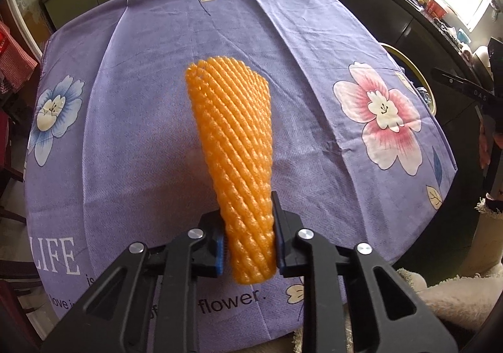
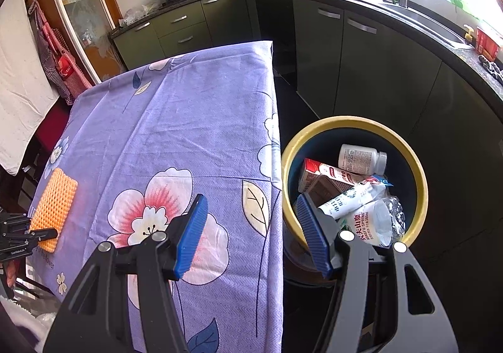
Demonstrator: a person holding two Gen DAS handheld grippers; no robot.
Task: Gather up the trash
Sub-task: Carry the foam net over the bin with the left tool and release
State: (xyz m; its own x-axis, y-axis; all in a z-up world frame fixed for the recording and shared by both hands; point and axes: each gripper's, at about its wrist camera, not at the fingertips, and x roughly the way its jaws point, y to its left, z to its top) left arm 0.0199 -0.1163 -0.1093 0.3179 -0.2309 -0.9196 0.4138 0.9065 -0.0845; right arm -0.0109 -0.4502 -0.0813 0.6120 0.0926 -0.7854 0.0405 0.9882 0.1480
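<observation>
At the table's left side the left gripper (image 1: pixel 248 239) is clamped on the near end of the orange foam fruit net (image 1: pixel 234 145), seemingly lying on the purple floral tablecloth (image 1: pixel 151 70), while the right gripper (image 2: pixel 251 233), jaws apart and empty, hangs at the cloth's edge beside the yellow-rimmed trash bin (image 2: pixel 419 170) holding a pill bottle (image 2: pixel 361 159), carton (image 2: pixel 320 176) and crushed water bottle (image 2: pixel 377 221).

Foam net (image 1: pixel 234 161): orange, diagonal lattice pattern. Tablecloth (image 1: pixel 220 47): purple, printed with pink-white and blue-white flowers plus white lettering. Bin (image 2: pixel 419 176), just beside the tablecloth edge: yellow rim, dark blue inside. Inside the bin: a white bottle (image 2: pixel 361 159), a red-and-white carton (image 2: pixel 327 176). Gripper pads (image 2: pixel 191 235): blue, ribbed.
</observation>
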